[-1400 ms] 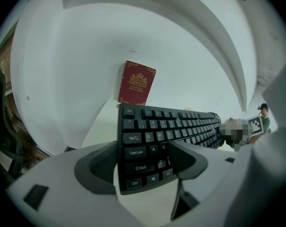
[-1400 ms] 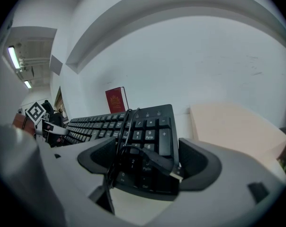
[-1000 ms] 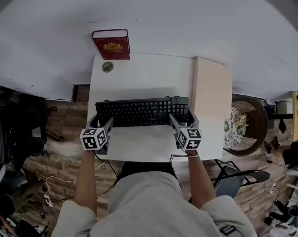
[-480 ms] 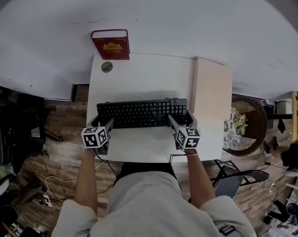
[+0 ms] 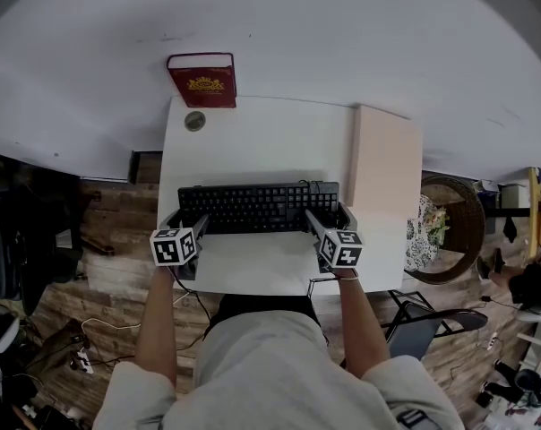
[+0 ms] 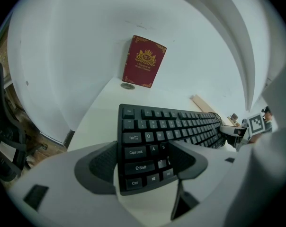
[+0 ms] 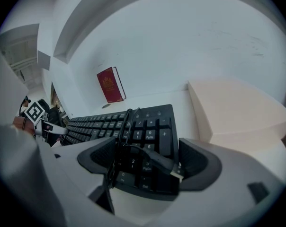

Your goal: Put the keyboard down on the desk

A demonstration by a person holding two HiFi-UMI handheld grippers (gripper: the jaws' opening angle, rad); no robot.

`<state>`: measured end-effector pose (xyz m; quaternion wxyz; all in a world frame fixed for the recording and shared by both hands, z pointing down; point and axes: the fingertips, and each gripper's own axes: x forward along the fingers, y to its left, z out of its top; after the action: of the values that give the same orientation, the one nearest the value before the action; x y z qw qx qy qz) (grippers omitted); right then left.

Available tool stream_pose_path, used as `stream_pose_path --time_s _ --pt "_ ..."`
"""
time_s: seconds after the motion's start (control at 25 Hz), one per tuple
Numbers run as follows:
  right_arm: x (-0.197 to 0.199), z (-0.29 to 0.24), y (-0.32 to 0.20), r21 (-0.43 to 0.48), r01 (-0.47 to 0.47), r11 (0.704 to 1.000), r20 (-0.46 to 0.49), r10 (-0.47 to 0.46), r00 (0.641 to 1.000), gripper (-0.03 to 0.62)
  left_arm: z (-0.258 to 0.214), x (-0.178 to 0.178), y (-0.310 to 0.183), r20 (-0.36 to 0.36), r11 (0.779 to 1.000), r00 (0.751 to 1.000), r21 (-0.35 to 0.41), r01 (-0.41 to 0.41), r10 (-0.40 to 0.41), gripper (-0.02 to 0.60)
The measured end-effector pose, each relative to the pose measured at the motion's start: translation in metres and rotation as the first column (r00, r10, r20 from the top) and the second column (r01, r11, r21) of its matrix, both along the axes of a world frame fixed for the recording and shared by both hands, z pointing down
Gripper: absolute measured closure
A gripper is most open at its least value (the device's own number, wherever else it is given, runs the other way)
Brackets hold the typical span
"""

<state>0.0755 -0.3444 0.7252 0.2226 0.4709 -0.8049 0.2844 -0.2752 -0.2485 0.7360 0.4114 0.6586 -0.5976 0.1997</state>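
A black keyboard lies across the front half of the white desk, and whether it touches the top I cannot tell. My left gripper is shut on its left end; in the left gripper view the jaws of my left gripper close over the Caps Lock and Shift keys of the keyboard. My right gripper is shut on the right end. In the right gripper view my right gripper clamps the number pad of the keyboard, and the keyboard's cable with its USB plug is draped over the keys.
A dark red book leans against the white wall at the desk's back left, with a small round disc before it. A pale beige box fills the desk's right side. A wicker chair stands to the right on the wooden floor.
The keyboard and both grippers have shifted slightly toward the desk's front edge; both grips stay the same.
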Motion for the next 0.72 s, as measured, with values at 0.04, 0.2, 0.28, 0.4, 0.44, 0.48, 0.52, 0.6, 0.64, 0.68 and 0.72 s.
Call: stream_pose_path --time_s 0.04,0.2,0.28,0.4,0.44,0.48,0.52,0.6,0.64,0.68,0.72 --pt "0.000 0.001 0.000 -0.007 0.001 1.000 -0.001 -0.001 1.000 0.187 0.001 0.000 0.001 0.001 1.000 1.000 -0.004 0.001 -0.001 0.252" --pt "0.000 0.005 0.000 -0.026 0.001 1.000 -0.005 -0.001 1.000 0.186 0.002 0.000 0.001 0.003 1.000 1.000 -0.015 0.003 -0.003 0.252" --pt "0.000 0.007 0.000 -0.035 -0.003 0.999 -0.006 0.002 1.000 0.186 0.004 0.000 0.000 0.005 1.000 1.000 -0.021 0.002 -0.002 0.252" --pt "0.000 0.010 0.002 -0.051 -0.009 0.999 -0.010 0.008 1.000 0.184 0.006 0.000 0.001 0.002 0.999 1.000 -0.034 0.002 -0.002 0.252" --pt "0.000 0.010 0.002 -0.054 -0.009 0.999 -0.012 0.009 1.000 0.184 0.006 0.000 0.001 0.001 0.999 1.000 -0.036 0.003 -0.003 0.252" --pt "0.000 0.010 0.002 -0.057 -0.009 0.998 -0.014 0.009 1.000 0.184 0.006 0.000 0.001 0.000 0.999 1.000 -0.037 0.004 -0.004 0.252" --pt "0.000 0.011 0.002 -0.060 -0.010 0.998 -0.015 0.009 1.000 0.184 0.006 0.000 0.000 0.000 0.999 1.000 -0.038 0.005 -0.005 0.252" --pt "0.001 0.012 0.003 -0.069 -0.014 0.998 -0.018 0.013 1.000 0.183 0.008 0.000 0.001 0.000 0.999 1.000 -0.043 0.005 -0.005 0.252" --pt "0.002 0.014 0.004 -0.074 -0.017 0.997 -0.021 0.015 1.000 0.183 0.008 0.001 0.001 0.001 0.999 1.000 -0.047 0.005 -0.005 0.252" --pt "0.002 0.015 0.005 -0.080 -0.020 0.997 -0.023 0.018 1.000 0.183 0.009 0.001 0.002 0.003 0.999 1.000 -0.050 0.005 -0.005 0.252" --pt "0.003 0.016 0.005 -0.086 -0.022 0.996 -0.025 0.020 0.999 0.183 0.010 0.001 0.002 0.006 0.999 1.000 -0.052 0.005 -0.005 0.252"
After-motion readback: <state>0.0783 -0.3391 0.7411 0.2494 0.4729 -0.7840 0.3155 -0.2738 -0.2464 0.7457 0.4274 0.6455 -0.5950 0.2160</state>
